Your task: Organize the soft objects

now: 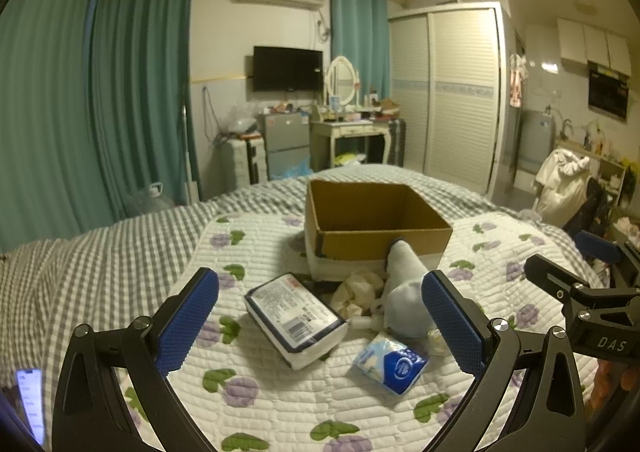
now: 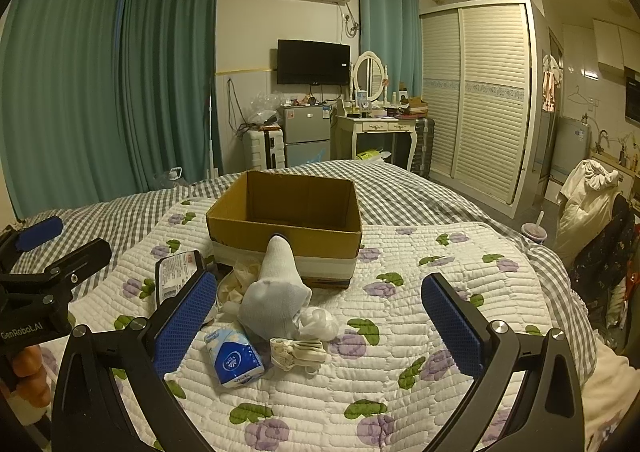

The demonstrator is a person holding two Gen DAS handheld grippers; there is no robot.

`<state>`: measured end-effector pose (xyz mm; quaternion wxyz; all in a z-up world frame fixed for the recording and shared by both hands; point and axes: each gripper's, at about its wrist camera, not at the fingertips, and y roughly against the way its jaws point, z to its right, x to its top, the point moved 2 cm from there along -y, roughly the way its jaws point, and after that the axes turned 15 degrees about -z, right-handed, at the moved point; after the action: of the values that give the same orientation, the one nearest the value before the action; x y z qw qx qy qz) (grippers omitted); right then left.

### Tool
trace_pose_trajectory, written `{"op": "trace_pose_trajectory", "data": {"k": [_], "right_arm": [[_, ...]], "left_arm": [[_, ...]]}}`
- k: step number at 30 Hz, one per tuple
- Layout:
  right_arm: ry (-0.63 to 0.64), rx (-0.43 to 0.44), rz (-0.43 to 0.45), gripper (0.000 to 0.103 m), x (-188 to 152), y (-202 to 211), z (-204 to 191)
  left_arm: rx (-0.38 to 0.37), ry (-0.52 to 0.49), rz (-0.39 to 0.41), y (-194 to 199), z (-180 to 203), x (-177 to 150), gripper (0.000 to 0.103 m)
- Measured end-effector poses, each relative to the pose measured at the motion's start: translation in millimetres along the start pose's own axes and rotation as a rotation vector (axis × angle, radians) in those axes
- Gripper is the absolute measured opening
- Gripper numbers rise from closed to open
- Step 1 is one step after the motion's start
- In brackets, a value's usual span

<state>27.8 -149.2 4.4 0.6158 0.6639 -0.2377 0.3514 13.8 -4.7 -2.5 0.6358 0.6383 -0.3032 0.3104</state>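
Note:
An open cardboard box (image 1: 372,226) (image 2: 288,220) stands on the flowered quilt. In front of it lie a large tissue pack (image 1: 294,318) (image 2: 176,272), a small blue tissue packet (image 1: 390,364) (image 2: 234,362), a white sock (image 1: 404,292) (image 2: 274,292), a cream cloth (image 1: 356,290) (image 2: 236,282), a rolled cream sock (image 2: 298,348) and a white plastic wad (image 2: 320,322). My left gripper (image 1: 320,324) is open and empty above the large pack. My right gripper (image 2: 320,324) is open and empty above the wad.
The quilt (image 2: 400,332) lies on a grey checked bed sheet (image 1: 120,244). A phone (image 1: 32,400) lies at the left bed edge. Beyond the bed stand a fridge (image 2: 306,134), a dressing table (image 2: 380,128) and a wardrobe (image 2: 476,92). A cup (image 2: 534,232) sits at the right.

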Motion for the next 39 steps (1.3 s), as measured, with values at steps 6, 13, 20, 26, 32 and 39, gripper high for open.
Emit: {"op": "trace_pose_trajectory", "data": {"k": [6, 13, 20, 26, 32, 39], "right_arm": [[0.006, 0.001, -0.003, 0.103, 0, 15, 8], [0.005, -0.012, -0.030, 0.103, -8, 9, 22], [-0.020, -0.039, -0.110, 0.103, -19, -27, 34], [-0.049, -0.055, -0.167, 0.103, -24, -56, 43], [-0.074, -0.051, -0.218, 0.103, -28, -81, 47], [-0.069, -0.028, -0.252, 0.103, -34, -99, 42]], "left_arm": [[-0.006, 0.003, -0.002, 6, 6, 2, 0.103], [0.009, 0.001, -0.064, -16, 19, -10, 0.103], [0.007, 0.022, -0.186, -67, 35, -36, 0.103], [-0.032, 0.022, -0.301, -108, 53, -57, 0.102], [-0.065, -0.014, -0.359, -145, 69, -65, 0.100], [-0.152, -0.022, -0.402, -156, 64, -74, 0.085]]}}
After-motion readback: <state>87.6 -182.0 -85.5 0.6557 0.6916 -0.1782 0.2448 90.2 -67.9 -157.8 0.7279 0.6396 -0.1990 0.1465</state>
